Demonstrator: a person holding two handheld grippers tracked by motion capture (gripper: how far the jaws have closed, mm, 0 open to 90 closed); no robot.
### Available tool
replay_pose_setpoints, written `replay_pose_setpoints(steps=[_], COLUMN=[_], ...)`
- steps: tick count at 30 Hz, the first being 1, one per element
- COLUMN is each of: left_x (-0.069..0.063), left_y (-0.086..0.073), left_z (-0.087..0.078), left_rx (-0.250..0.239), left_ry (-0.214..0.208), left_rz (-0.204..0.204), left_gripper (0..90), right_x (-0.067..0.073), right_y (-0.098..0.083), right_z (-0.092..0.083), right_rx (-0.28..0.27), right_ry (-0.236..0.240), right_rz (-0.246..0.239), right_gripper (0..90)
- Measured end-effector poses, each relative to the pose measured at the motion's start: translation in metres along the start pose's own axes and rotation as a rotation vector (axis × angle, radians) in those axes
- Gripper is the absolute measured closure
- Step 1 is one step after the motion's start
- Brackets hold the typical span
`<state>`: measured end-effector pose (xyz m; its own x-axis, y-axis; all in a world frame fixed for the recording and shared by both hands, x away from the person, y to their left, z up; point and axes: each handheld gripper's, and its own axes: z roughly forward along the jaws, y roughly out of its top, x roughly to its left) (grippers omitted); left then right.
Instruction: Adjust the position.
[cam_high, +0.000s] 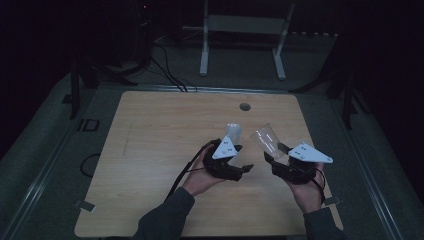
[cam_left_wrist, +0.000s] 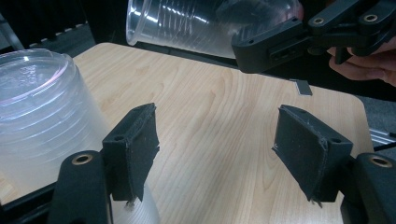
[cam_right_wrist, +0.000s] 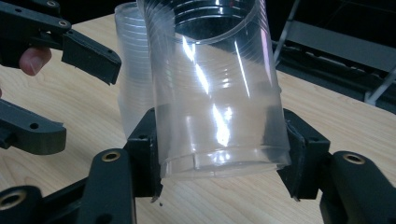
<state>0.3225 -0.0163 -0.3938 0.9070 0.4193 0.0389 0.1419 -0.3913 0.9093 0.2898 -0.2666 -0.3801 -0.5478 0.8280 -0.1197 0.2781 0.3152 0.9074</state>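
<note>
High view: wooden table (cam_high: 150, 150), left gripper (cam_high: 239, 159) beside frosted cup stack (cam_high: 233, 133), right gripper (cam_high: 278, 156) clamped on clear ribbed cup (cam_high: 265, 139), both above table's near half, left gripper view: jaws apart, stack outside left jaw, no writing legible, right gripper view: cup pinched near its base.

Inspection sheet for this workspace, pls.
Surface: wooden table, bare, one round hole.
Job's things: clear cup, tilted, off the table; cup stack, base up.
Clutter: nothing seen.
Grippers: left hand-held gripper open, stack outside its jaws; right hand-held gripper shut on the cup.
Cables: cable trails from the left gripper over the table; floor cables behind.
Surroundings: dark room, white frame beyond the table.
</note>
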Motion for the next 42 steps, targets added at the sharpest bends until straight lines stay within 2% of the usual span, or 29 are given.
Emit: replay_pose_setpoints(steps=[6,13,18,30,36,42], left_x=[0.0,-0.001,0.0,0.004,0.006,0.006], left_y=[0.003,0.005,0.007,0.013,0.017,0.021], left_z=[0.001,0.003,0.004,0.003,0.005,0.007], left_rx=[-0.008,-0.01,-0.012,-0.034,-0.025,-0.041], left_ry=[-0.003,-0.01,-0.014,-0.05,-0.063,-0.085], left_rz=[-0.006,-0.01,-0.021,-0.067,-0.097,-0.125], left_gripper=[29.4,28.7,28.1,25.5,20.1,17.7], right_x=[-0.001,0.002,0.001,-0.001,0.0,0.0], right_y=[-0.002,0.0,0.002,0.003,0.001,0.0], right_z=[-0.002,-0.005,-0.007,-0.011,-0.013,-0.015], right_rx=[-0.029,-0.069,-0.092,-0.141,-0.161,-0.179], right_ry=[-0.009,-0.046,-0.053,-0.079,-0.09,-0.095], right_rz=[0.023,0.002,0.013,0.042,0.055,0.06], right_gripper=[41.7,41.8,41.7,41.8,41.8,41.7])
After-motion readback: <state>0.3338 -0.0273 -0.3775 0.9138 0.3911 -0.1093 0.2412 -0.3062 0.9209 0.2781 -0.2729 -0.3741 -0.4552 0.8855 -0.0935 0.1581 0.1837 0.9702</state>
